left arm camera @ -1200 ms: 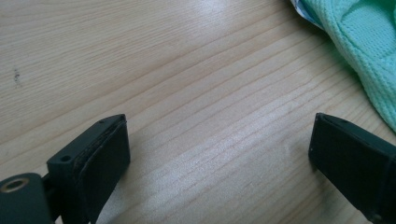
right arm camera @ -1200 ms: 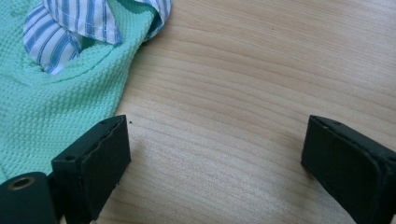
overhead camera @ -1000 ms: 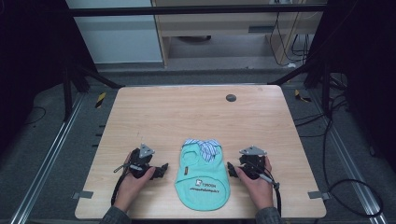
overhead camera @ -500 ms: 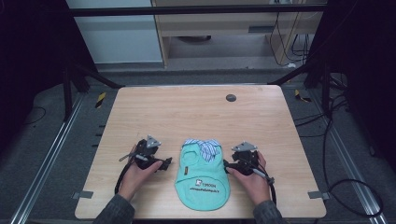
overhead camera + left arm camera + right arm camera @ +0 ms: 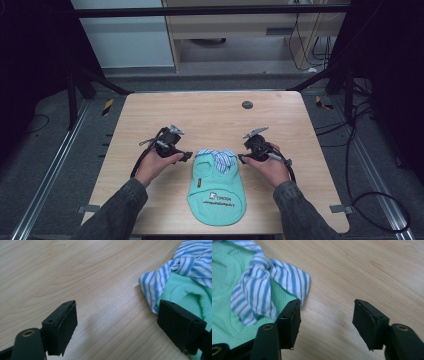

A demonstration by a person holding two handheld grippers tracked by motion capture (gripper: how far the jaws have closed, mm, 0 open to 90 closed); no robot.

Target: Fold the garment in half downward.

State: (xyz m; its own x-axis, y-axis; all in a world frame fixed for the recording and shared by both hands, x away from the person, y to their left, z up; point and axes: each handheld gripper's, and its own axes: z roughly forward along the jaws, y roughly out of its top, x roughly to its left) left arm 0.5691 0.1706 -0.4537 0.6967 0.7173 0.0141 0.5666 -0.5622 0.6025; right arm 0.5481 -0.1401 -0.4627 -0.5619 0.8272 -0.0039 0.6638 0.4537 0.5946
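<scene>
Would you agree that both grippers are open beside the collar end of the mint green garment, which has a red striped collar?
Not quite: the collar is striped blue and white, not red, as the right gripper view shows. The rest holds: the left gripper and right gripper stand open either side of the mint green garment.

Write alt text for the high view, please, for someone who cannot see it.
A small mint-green garment with a blue-striped collar lies flat near the front edge of a wooden table. A person's hands hold the left gripper and right gripper at either side of the collar, jaws open.
</scene>
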